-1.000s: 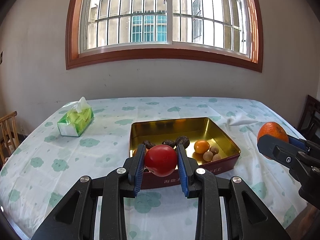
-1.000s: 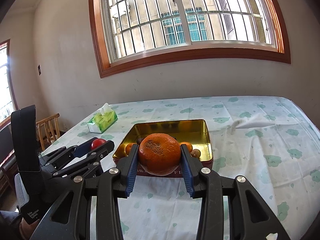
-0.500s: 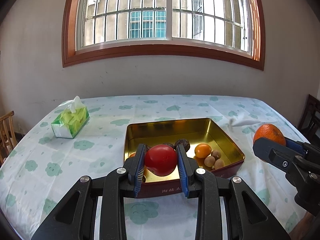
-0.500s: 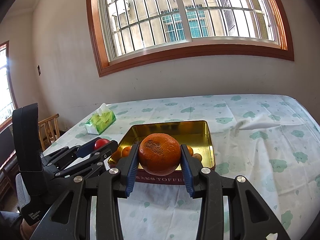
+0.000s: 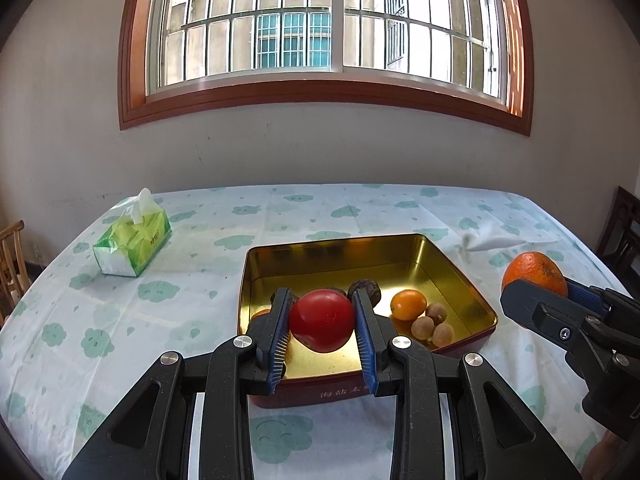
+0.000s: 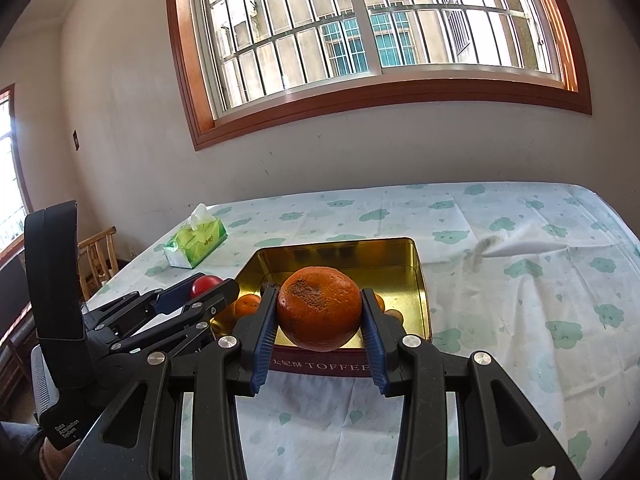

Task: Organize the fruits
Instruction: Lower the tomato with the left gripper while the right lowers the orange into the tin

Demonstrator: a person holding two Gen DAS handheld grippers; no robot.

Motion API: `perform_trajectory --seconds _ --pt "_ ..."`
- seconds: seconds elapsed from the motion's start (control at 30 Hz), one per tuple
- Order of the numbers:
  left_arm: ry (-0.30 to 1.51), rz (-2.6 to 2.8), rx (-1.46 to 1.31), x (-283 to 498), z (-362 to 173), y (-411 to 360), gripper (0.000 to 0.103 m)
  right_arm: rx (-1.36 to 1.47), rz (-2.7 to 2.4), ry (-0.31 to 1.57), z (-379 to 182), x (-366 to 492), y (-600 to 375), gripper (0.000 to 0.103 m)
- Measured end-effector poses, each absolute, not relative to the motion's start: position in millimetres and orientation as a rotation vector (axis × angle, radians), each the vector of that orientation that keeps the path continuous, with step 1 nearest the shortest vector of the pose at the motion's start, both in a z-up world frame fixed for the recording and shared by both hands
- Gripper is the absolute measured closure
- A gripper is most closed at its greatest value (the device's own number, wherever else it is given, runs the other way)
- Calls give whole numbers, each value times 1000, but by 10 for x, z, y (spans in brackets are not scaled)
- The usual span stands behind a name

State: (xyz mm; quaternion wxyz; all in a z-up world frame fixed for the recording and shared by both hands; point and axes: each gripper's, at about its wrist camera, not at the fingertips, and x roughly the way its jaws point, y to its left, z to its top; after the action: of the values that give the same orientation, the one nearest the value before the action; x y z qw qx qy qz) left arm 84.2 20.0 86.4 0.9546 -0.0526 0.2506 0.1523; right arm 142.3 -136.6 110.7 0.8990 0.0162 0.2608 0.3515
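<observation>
Nearest to us, our left tongs (image 5: pixel 322 322) are clamped on a red tomato (image 5: pixel 322 320), blue pads pressed to both of its sides, and it hangs over the near part of the gold tin (image 5: pixel 460 276). Our right tongs (image 6: pixel 319 314) are clamped the same way on a large orange (image 6: pixel 319 312) with a rough brown patch on its top; from the left view this orange sits off to the right of the tin, above the cloth.

Just beyond the tomato, inside the tin, we see two dark wrinkled fruits (image 5: pixel 365 290), a small orange fruit (image 5: pixel 408 305) and three small brown round fruits (image 5: pixel 434 326) grouped toward the tin's right side. Another small orange fruit (image 6: pixel 247 306) lies at its left edge. The tin's red outer wall carries pale lettering.

The tin rests on a surface (image 5: pixel 120 320) covered in a white cloth with green cloud prints. Farther back on the left stands a green tissue pack (image 5: pixel 132 244). Behind it all are a pale wall and a barred window (image 5: pixel 332 24) in a brown frame.
</observation>
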Motion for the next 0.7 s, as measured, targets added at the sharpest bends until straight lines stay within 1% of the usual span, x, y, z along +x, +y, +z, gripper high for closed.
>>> perform_trajectory --seconds 0.7 --pt "536 328 -110 1121 779 308 72 50 736 572 1003 1730 -1281 66"
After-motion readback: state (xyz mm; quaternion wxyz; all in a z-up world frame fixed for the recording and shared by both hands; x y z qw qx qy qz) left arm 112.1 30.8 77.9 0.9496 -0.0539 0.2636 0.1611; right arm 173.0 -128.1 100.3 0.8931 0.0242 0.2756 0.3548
